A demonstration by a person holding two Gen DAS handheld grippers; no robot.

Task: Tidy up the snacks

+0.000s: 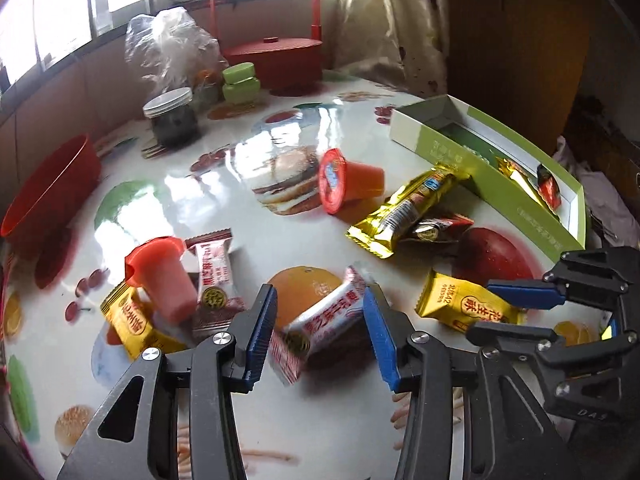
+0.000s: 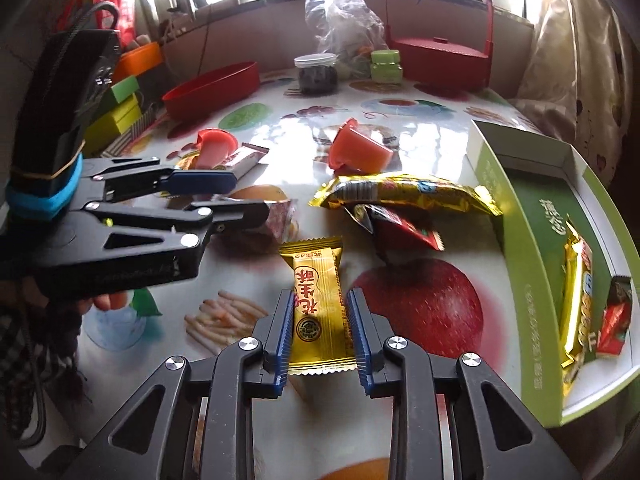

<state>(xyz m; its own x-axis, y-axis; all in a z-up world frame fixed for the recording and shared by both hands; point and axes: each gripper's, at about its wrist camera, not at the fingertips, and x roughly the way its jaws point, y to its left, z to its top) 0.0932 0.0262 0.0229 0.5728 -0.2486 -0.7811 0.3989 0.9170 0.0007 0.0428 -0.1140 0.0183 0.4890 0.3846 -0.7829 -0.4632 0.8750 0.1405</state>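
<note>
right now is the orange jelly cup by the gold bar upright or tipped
Tipped: the orange jelly cup lies on its side, its sealed lid facing sideways.

A yellow snack pack (image 2: 320, 312) stood lengthwise between the pads of the right tool (image 2: 318, 334), gripped at its sides. A pink-and-white pack (image 1: 324, 316) lay tilted between the left tool's (image 1: 320, 320) pads. On the bench (image 1: 248, 184) two orange jelly cups (image 1: 344, 182) lay on their sides. A long gold bar (image 2: 404, 194) rested over a red pack (image 2: 404, 228) beside the green box (image 2: 532, 280), which held a gold bar and a red pack.
</note>
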